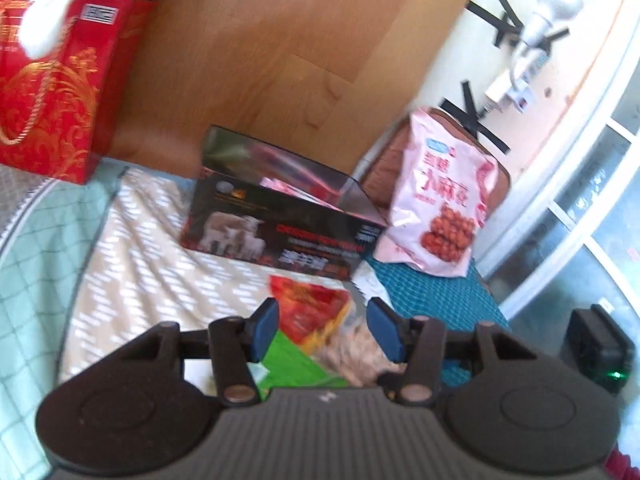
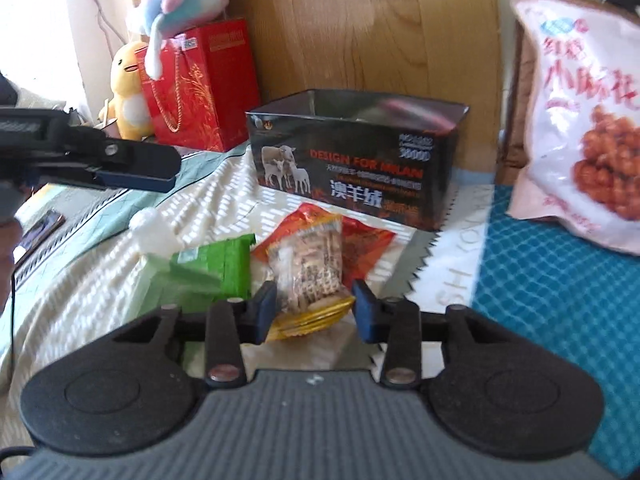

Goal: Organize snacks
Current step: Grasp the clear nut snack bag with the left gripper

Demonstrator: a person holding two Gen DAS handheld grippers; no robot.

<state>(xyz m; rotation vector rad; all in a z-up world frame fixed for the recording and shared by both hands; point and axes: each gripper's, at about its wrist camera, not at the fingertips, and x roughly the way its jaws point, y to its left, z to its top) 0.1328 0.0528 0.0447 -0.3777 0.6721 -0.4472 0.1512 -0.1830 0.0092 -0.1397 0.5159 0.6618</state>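
So closest in, the right gripper (image 2: pixel 314 312) has its jaws spread wide on either side of the clear snack pack (image 2: pixel 308 268) with the gold-edged bottom. The pads sit just beside its lower end and I can't tell if they're actually touching it; it doesn't look squeezed. That pack reads as crinkly film over crunchy stuff: light, a bit slippery, and easy to crush. I'd pinch it across the flat middle rather than the sealed gold edge, which would probably slide out.

The left gripper (image 1: pixel 323 330) is also wide open and holding nothing, hovering above the same pile. In the right wrist view it shows from the side, up off the bedspread (image 2: pixel 100 280), and from there I can't read its gap.

Right next to the clear pack is a green packet (image 2: pixel 218 268), flat and soft-looking, and under or behind it a red-orange packet (image 2: pixel 366 246), same thin-film deal, so both should weigh next to nothing.

Further back is the open black box (image 2: pixel 356 160) with the sheep picture, rigid walls, some pink wrappers already inside, probably where the snacks go. Beyond that the big pink snack bag (image 1: pixel 438 196) leans against a brown cushion (image 1: pixel 386 172): puffy, bulky, best grabbed by a top corner. Far left, a red gift bag (image 2: pixel 204 84) and some plush toys (image 2: pixel 128 88).
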